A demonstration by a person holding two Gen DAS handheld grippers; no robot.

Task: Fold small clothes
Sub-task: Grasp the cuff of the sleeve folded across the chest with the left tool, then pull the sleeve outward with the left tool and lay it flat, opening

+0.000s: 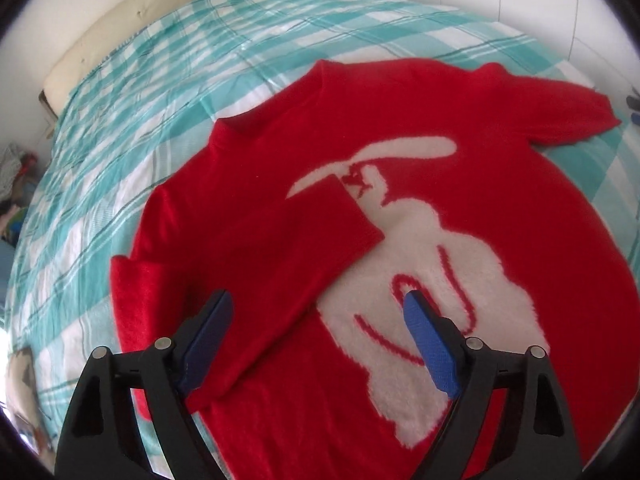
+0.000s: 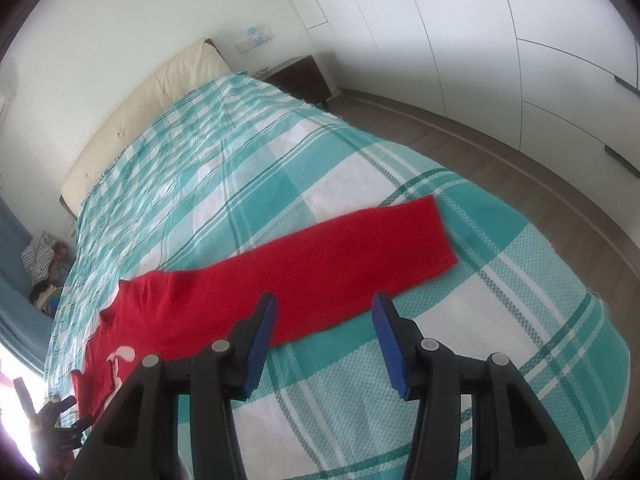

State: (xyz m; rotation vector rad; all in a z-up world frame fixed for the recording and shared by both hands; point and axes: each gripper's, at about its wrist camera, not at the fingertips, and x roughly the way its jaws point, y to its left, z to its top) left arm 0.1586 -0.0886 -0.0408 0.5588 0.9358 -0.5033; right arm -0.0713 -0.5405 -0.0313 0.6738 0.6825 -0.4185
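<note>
Left wrist view: my left gripper point(image 1: 318, 312) sits at the bottom of the frame, blue pads spread wide, holding nothing, above the red sweater point(image 1: 500, 208). The sweater fills centre and right of frame, flat on the teal plaid bedspread point(image 1: 168, 92), white rabbit motif point(image 1: 420, 280) up, one sleeve point(image 1: 256, 264) folded across its front. Right wrist view: my right gripper point(image 2: 324, 312) is low centre, fingers apart and empty, above the other sleeve point(image 2: 340, 252), which stretches flat toward mid-right. Beyond, upper left, a cream headboard point(image 2: 160, 92); a dark nightstand point(image 2: 300, 76) beside it.
</note>
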